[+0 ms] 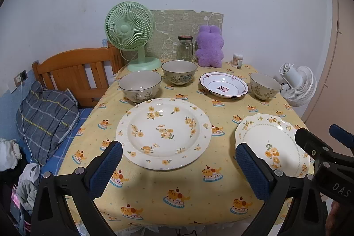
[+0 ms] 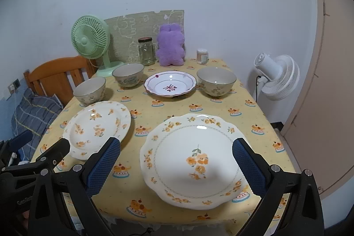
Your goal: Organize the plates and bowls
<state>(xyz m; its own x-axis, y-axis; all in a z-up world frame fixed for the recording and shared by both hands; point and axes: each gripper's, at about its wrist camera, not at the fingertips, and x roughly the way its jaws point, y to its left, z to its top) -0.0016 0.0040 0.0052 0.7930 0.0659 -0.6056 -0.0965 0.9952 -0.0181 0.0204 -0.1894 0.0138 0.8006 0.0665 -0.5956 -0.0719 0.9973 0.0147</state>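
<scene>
A yellow-clothed table (image 1: 177, 187) carries two cream plates with orange flowers: a deep round plate (image 1: 163, 133) (image 2: 97, 127) on the left and a scalloped plate (image 1: 272, 145) (image 2: 194, 158) on the right. Behind them stand three beige bowls, the left bowl (image 1: 139, 85) (image 2: 89, 91), the middle bowl (image 1: 179, 74) (image 2: 128, 74) and the right bowl (image 1: 265, 85) (image 2: 216, 80), plus a white dish with purple trim (image 1: 224, 84) (image 2: 170, 83). My left gripper (image 1: 178, 162) hovers open near the deep plate. My right gripper (image 2: 177, 159) hovers open over the scalloped plate. Neither holds anything.
At the table's back stand a green fan (image 1: 129, 25), a glass jar (image 1: 185, 48), a purple plush toy (image 1: 210, 45) and a small canister (image 1: 237, 60). A white fan (image 2: 276, 76) stands to the right, a wooden headboard (image 1: 75, 72) and a pillow (image 1: 46, 116) to the left.
</scene>
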